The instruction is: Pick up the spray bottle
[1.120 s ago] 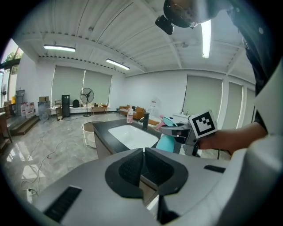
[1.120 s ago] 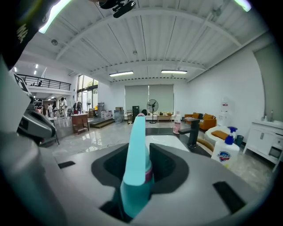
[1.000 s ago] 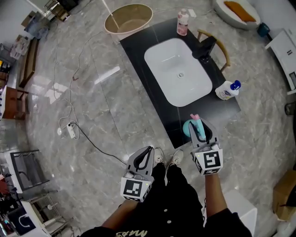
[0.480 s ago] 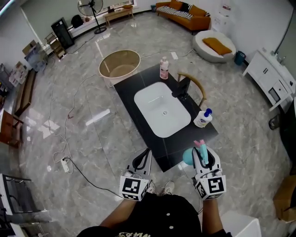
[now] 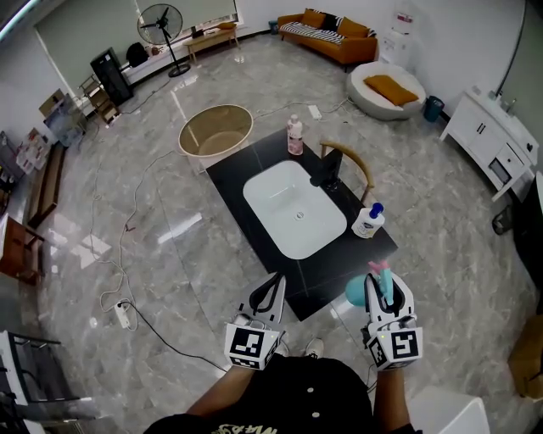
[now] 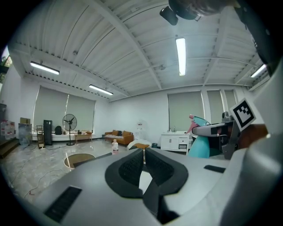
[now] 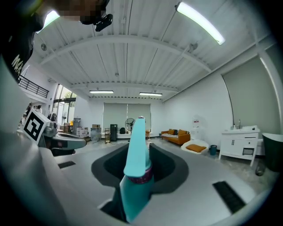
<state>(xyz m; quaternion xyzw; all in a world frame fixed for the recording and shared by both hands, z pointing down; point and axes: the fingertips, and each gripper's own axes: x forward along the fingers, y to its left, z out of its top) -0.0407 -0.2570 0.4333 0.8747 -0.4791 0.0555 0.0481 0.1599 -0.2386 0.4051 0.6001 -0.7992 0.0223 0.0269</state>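
- Right hand-held gripper point(image 5: 379, 290): jaws part-way apart and clamped on the spray bottle point(image 7: 136, 174), gripping its upper part. The teal head points forward along the jaws and the round body hangs below them.
- Spray bottle, location: off the counter point(image 5: 321, 273), held in the air just beside the counter's near right corner, above the floor point(image 5: 170, 254). The pick-up looks done.
- Left hand-held gripper point(image 5: 271, 288): jaws drawn together to a thin slit, nothing between them; held level beside the right one.
- Risk, slip or swing: the grip is high on the bottle, so the hanging body may pivot or slide out if the hand tilts or jerks.
- Risk, discharge: the pads seem close to the trigger, and a tighter squeeze could fire the spray.
- Risk, collision: lowering near the corner could knock the bottle body against the counter edge.
- Counter: black, glossy, rectangular. It carries a white sink point(image 5: 293, 208) with a black faucet point(image 5: 329, 169) at its far side.
- Counter contents: a white pump bottle point(image 5: 367, 222) with a blue cap to the right, and a pink bottle point(image 5: 294, 136) at the far end.
- Floor: grey polished marble; a power strip point(image 5: 122, 314) with a trailing cable lies to the left.
- Room, beyond: a round tub point(image 5: 215, 131), a standing fan point(image 5: 159, 21), an orange sofa point(image 5: 327, 25) and a white cabinet point(image 5: 490, 140).
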